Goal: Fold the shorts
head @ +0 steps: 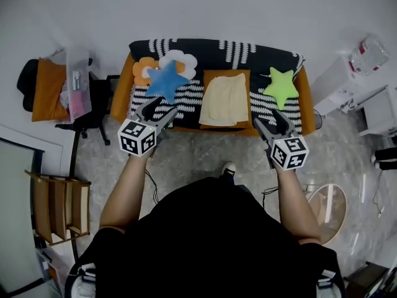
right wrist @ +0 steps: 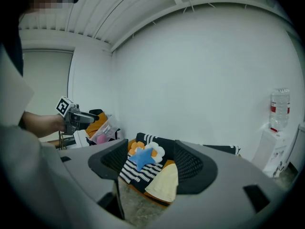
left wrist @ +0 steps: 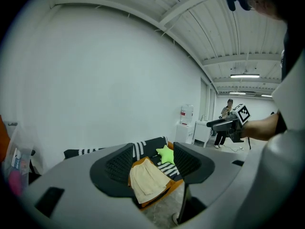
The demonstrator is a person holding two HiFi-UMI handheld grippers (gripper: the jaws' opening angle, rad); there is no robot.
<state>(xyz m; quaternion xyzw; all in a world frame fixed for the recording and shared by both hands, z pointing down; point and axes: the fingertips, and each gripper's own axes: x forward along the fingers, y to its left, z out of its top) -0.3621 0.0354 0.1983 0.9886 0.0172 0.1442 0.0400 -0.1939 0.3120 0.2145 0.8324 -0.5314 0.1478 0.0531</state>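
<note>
Pale yellow shorts lie flat on an orange pad in the middle of a sofa covered by a black and white striped blanket. My left gripper hangs open in front of the sofa's left part, short of the shorts. Open too, my right gripper is held before the sofa's right part. Nothing is between either pair of jaws. In the left gripper view the shorts show between the open jaws of the left gripper, far off. The right gripper view has the shorts low between the spread jaws of the right gripper.
A blue star cushion and a flower cushion lie left of the shorts, a green star cushion right. A chair with orange cloth stands left, a wooden rack nearer. White cabinets stand right. A person stands far back.
</note>
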